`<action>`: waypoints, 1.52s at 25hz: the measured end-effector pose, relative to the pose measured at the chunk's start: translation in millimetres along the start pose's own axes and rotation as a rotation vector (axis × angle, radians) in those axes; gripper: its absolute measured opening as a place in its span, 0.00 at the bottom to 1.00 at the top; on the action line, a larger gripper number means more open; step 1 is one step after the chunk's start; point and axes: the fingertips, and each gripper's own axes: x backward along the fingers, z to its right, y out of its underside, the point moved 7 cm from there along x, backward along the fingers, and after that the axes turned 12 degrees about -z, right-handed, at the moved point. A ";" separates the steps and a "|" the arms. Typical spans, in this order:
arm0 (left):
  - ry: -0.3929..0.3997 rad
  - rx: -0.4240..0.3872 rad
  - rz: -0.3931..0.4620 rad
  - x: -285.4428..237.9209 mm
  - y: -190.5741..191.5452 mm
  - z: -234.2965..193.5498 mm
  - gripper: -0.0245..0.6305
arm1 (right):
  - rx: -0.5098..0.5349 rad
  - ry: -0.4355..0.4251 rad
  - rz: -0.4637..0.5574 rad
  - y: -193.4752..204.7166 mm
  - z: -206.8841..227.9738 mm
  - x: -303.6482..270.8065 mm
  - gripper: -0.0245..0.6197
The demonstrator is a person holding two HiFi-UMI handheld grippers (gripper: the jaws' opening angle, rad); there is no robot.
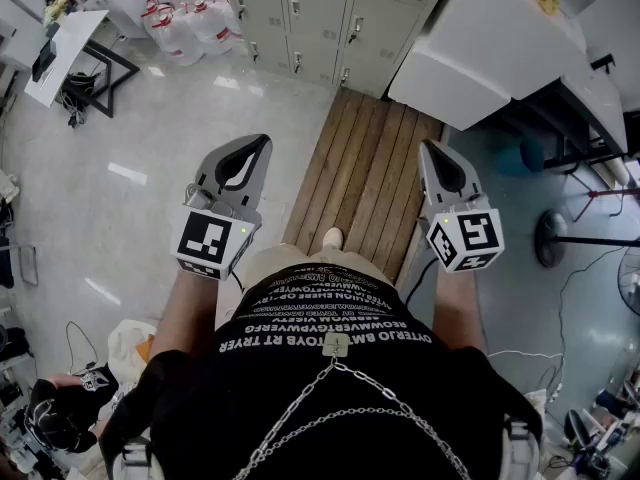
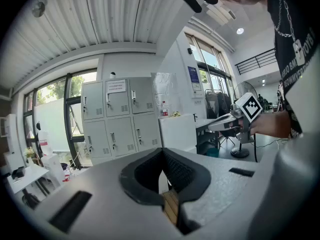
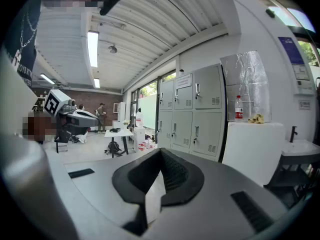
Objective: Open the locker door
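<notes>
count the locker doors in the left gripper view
6 locker doors, all in one block: top row left, middle, right; bottom row left, middle, right. None looks hidden in this view.

Lockers point(image 1: 320, 18) at far end of plank walkway point(image 1: 365, 183). Jugs point(image 1: 185, 23) on floor point(image 1: 130, 218) left of lockers, counter point(image 1: 490, 58) right. Desk point(image 1: 70, 43) far left. Fan point(image 1: 553, 238) right of walkway.

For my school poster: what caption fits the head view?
A person on a wooden walkway points the shut left tool and right tool at closed grey lockers.
</notes>
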 end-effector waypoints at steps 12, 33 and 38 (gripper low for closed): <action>0.086 -0.031 0.065 74.5 34.7 -11.1 0.04 | -0.033 0.026 -0.010 6.6 -101.1 37.4 0.03; 0.088 0.048 0.098 42.2 62.6 -53.0 0.04 | -0.292 0.112 -0.035 19.9 -57.1 1.8 0.03; 0.084 0.029 0.125 -13.1 25.9 -62.0 0.04 | -0.295 0.125 0.013 1.1 4.5 -30.4 0.03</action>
